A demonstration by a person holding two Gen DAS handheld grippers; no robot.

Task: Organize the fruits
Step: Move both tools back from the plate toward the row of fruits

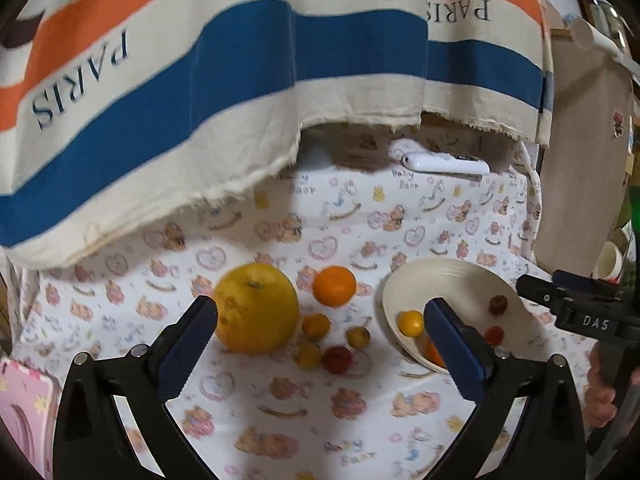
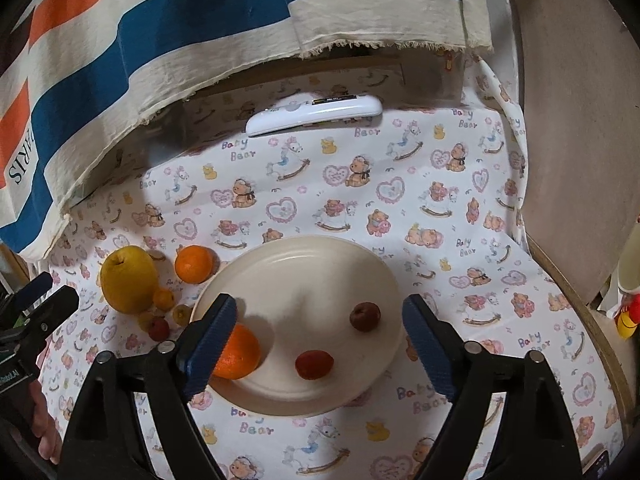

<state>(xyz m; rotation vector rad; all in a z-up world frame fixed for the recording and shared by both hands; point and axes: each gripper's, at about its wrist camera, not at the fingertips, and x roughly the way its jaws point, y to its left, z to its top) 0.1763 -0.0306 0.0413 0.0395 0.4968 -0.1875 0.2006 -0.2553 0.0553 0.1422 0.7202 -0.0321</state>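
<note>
Sorting partly done. Cream plate (image 2: 320,264) held an orange (image 2: 240,354) and two small red fruits (image 2: 314,364); the left view also showed a small yellow fruit (image 1: 410,323) in it. Loose on the bear-print cloth (image 2: 460,208) beside the plate: large yellow citrus (image 1: 256,308), a mandarin (image 1: 334,285), small yellow fruits (image 1: 316,326) and a red one (image 1: 337,359).

Left gripper (image 1: 320,344) hovered over the loose group, fingers wide apart, empty. Right gripper (image 2: 318,350) hung over the plate, fingers apart, empty.

Likely next: left lowers onto a small fruit, closes gently, carries it to the plate.

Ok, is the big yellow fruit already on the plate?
No, the big yellow fruit sits on the cloth to the left of the plate, beside an orange and several small fruits.
</note>
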